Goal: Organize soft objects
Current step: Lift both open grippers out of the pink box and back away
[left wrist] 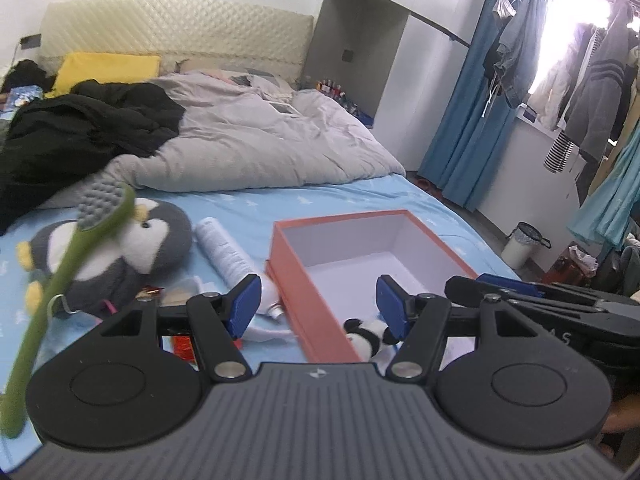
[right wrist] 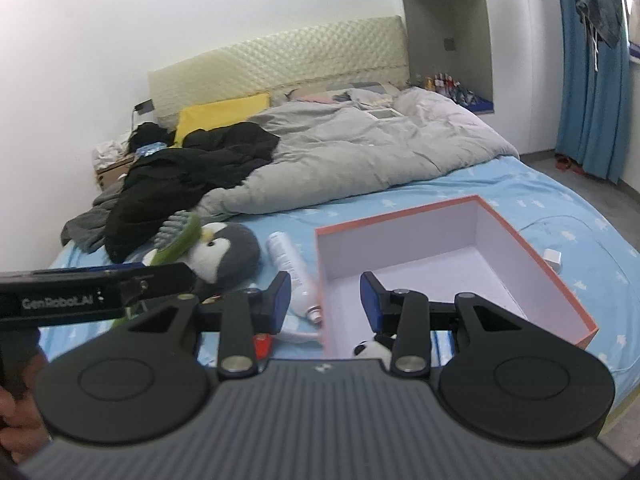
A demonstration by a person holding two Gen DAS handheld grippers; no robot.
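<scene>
Both grippers, left gripper [left wrist: 316, 304] and right gripper [right wrist: 326, 300], jaws apart, empty. Small panda plush [left wrist: 366, 336] apparently inside orange box [left wrist: 308, 296]; a careless descent could tip the box.

The left tongs [right wrist: 160, 276] carry "GenRobot.AI" in pale letters along their black side.

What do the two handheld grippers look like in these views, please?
Both match: the left gripper and right gripper have black linkage arms, silver pivot pins, blue finger pads, round black discs and a ribbed grey body. Seen side-on, the left gripper's black housing reads "GenRobot.AI" in white.
</scene>
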